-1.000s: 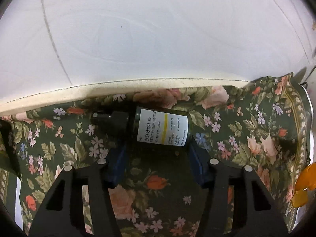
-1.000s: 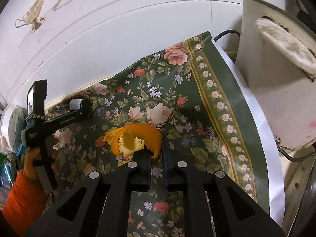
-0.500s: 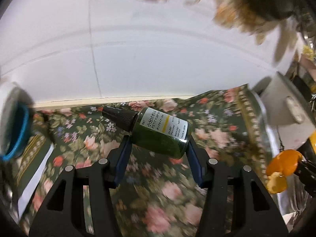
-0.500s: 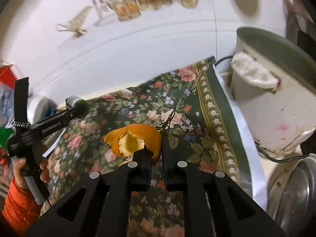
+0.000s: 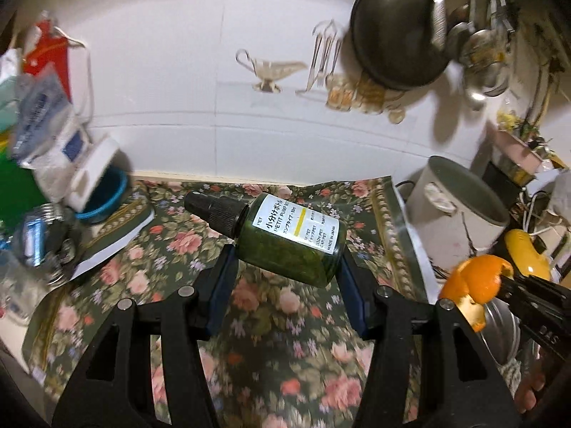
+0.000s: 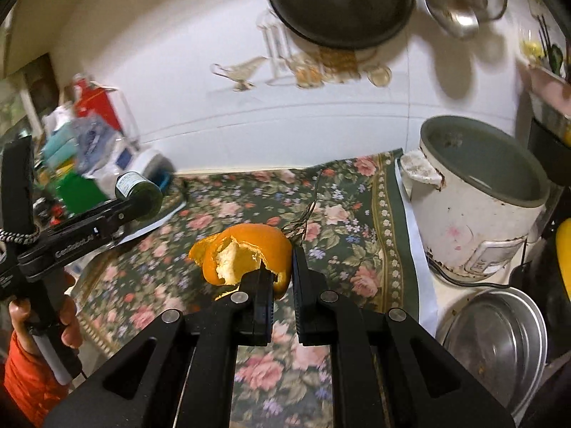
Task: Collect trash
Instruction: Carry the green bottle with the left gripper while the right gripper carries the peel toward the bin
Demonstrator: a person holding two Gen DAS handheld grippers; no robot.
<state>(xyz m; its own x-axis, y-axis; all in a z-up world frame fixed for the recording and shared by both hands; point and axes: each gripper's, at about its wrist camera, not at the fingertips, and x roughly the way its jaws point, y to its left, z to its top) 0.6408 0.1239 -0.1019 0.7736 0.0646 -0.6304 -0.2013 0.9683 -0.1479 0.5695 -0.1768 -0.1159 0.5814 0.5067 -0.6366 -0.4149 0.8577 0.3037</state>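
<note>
My left gripper (image 5: 285, 267) is shut on a small dark green pump bottle (image 5: 285, 240) with a black cap and white label, held crosswise in the air above the floral tablecloth (image 5: 249, 321). My right gripper (image 6: 282, 267) is shut on a piece of orange peel (image 6: 242, 253), also lifted above the cloth. The peel shows at the right of the left wrist view (image 5: 474, 281). The bottle's base shows at the left of the right wrist view (image 6: 137, 192).
A white rice cooker (image 6: 478, 207) stands at the cloth's right edge, a steel pot lid (image 6: 496, 339) in front of it. Bags, a blue-rimmed tub (image 5: 103, 196) and a jar (image 5: 39, 242) crowd the left. A dark pan (image 5: 396, 32) and utensils hang on the white wall.
Both grippers have risen well above the table and tilted up. The bottle has been lifted off the cloth in my left gripper. The peel stays held in my right.
</note>
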